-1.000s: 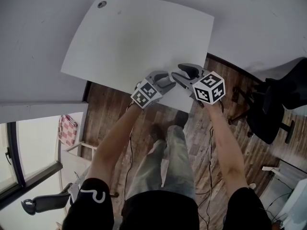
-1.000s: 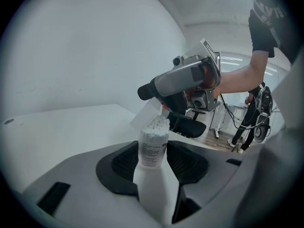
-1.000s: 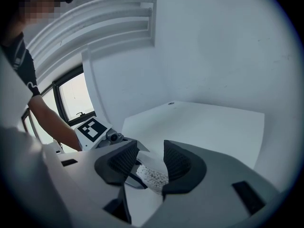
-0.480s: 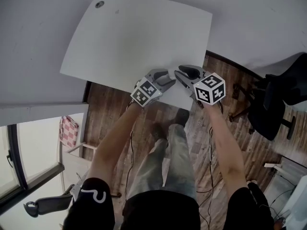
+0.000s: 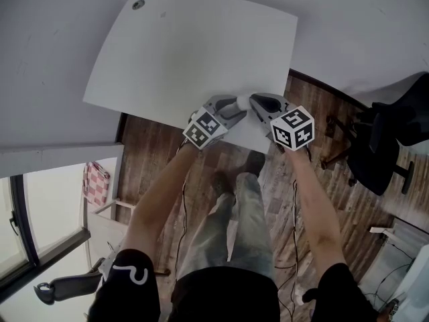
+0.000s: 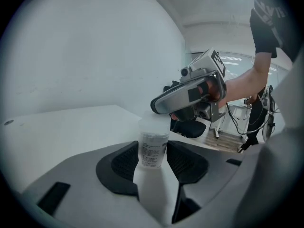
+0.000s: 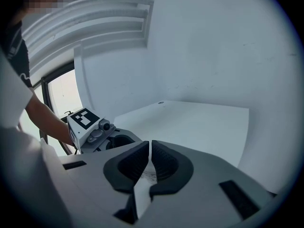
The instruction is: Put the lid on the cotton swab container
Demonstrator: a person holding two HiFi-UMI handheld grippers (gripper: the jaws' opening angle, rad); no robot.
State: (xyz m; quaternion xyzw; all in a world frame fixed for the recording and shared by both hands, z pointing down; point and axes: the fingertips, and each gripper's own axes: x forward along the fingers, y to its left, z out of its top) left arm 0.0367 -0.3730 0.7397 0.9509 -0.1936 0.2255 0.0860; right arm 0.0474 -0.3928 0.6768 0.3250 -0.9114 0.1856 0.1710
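The cotton swab container (image 6: 153,148), a small clear tube with a printed label, stands upright between the pads of my left gripper (image 6: 154,161), which is shut on it. A translucent lid (image 6: 154,124) sits on its top. In the head view the lid (image 5: 242,101) shows as a white round spot between my left gripper (image 5: 234,109) and my right gripper (image 5: 255,100), over the table's near edge. The right gripper (image 6: 160,107) hovers just above the lid. Its jaws have just been closing; in the right gripper view they (image 7: 150,158) leave only a slit and hold nothing.
The white table (image 5: 188,52) stretches away from the grippers, with a small round hole (image 5: 138,5) at its far left corner. A black office chair (image 5: 389,146) stands on the wooden floor to the right. The person's legs are below the table edge.
The right gripper's marker cube has dropped a little and its jaws have closed. The white lid now shows between the two grippers. The left gripper has stayed put.
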